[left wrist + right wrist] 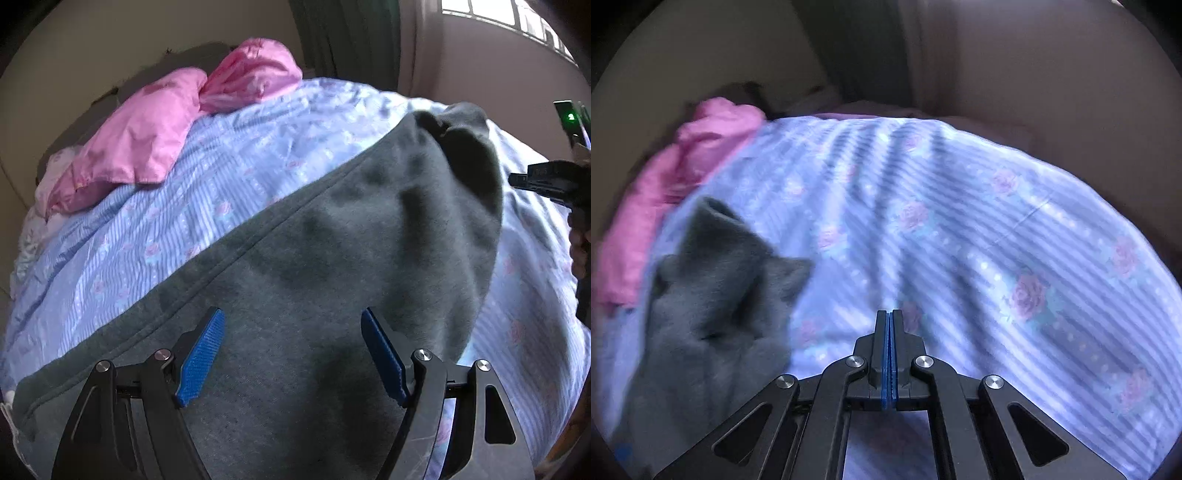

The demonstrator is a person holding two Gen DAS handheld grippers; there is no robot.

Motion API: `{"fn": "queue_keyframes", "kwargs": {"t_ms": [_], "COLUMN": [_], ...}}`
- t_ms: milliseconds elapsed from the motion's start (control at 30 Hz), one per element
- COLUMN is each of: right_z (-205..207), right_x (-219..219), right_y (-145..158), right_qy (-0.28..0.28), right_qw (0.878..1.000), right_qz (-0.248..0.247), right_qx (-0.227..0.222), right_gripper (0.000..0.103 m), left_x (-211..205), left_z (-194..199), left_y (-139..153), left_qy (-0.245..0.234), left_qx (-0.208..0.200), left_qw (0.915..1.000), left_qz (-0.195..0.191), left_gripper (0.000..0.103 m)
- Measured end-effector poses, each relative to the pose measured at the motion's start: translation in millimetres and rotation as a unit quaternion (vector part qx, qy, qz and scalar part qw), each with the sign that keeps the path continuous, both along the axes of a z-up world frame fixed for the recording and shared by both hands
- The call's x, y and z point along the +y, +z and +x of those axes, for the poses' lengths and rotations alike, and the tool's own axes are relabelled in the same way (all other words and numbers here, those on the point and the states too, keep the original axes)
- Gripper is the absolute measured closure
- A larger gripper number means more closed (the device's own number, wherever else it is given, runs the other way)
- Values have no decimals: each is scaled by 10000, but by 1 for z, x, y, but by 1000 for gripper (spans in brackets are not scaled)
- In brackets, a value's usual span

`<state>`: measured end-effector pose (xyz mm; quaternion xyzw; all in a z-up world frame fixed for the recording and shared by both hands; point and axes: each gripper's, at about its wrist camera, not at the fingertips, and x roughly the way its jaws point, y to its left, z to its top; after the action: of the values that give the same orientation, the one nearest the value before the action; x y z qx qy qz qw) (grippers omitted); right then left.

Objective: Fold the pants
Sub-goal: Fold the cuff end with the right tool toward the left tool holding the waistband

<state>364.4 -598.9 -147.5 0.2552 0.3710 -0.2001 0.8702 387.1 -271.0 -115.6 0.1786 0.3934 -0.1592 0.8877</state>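
Note:
Dark grey fleece pants lie on a blue striped floral bedsheet, running away from me to a bunched end at the far right. My left gripper is open, its blue pads just above the grey cloth, holding nothing. In the right wrist view the pants lie at the left, blurred. My right gripper is shut with its pads pressed together and nothing between them, over the bare sheet to the right of the pants. The right gripper also shows at the right edge of the left wrist view.
A pink quilt lies bunched at the head of the bed, also seen in the right wrist view. A wall, a green curtain and a window stand behind the bed.

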Motion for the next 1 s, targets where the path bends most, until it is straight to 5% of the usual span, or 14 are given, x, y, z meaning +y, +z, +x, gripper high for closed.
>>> {"fn": "queue_keyframes", "kwargs": {"t_ms": [67,100,133,267,533,700,833,1000], "right_z": [-11,-15,-21,-32,29,40,46,38], "right_x": [7,11,16,28,12,18,18,16], "right_y": [11,18,26,47,-6,-34,-38,-26], "right_qy": [252,437,588,959,923,752,716,865], "right_qw": [9993,9980,9955,9794,9605,9569,9643,9710], "right_qz": [-91,-47,50,498,2246,2498,2360,2014], "right_qx": [-245,-443,-737,-1708,-1357,-1279,-960,-959], "right_gripper": [66,31,16,4,4,6,52,70], "left_x": [1,2,4,10,5,2,7,6], "left_z": [-4,-5,-6,-9,-5,-3,14,41], "left_y": [6,10,12,19,17,9,6,5], "left_qy": [-3,29,33,50,94,12,-62,-401], "left_qx": [-77,-93,-104,-230,-344,-391,-141,343], "left_qw": [9997,9994,9992,9987,9990,9991,9991,9954], "left_qz": [-223,-319,-393,-456,-271,-154,-384,-797], "left_gripper": [27,27,27,27,27,27,29,54]}}
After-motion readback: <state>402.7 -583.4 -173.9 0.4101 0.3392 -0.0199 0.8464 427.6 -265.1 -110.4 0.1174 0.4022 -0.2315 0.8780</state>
